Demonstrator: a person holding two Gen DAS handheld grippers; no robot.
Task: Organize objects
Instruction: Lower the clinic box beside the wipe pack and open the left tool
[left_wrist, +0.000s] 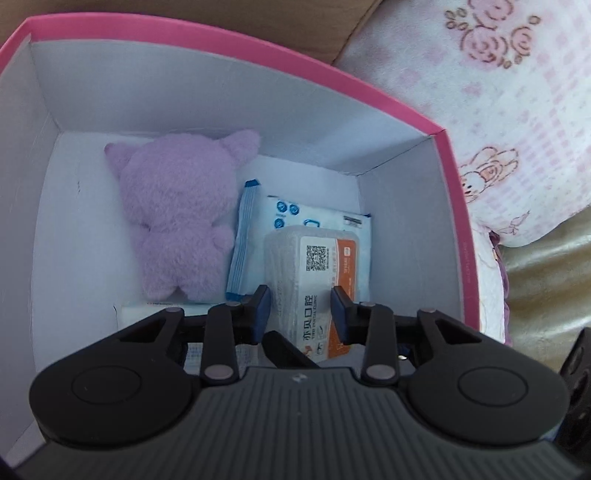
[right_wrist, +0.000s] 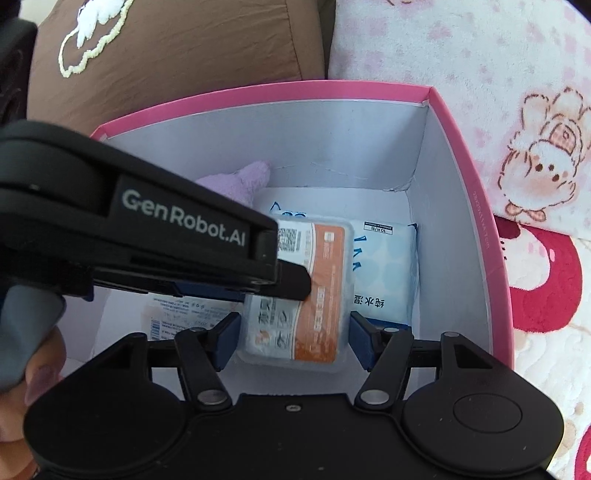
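Against floral blanket (left_wrist: 517, 110) and brown cushion (right_wrist: 166, 55): pink-rimmed box (left_wrist: 258, 48) with purple plush (left_wrist: 177, 214) and wipes pack (left_wrist: 314, 218). Inside, above the wipes, floss case (left_wrist: 314, 258), clamped by left gripper (left_wrist: 301, 310); closely flanked by right gripper (right_wrist: 293, 332), contact impossible to tell.

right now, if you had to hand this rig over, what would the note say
Left gripper: shut on the floss box, pads on its sides.
Right gripper: shut on the same floss box, nearer its end.
Things: the floss box is inside the pink box, over the wipes pack; whether it rests on it I cannot tell. The purple plush lies beside the wipes pack, and a second pack lies by the near wall.
Done: plush and both packs are in.
Left: set the floss box down, open both grippers, lift out.
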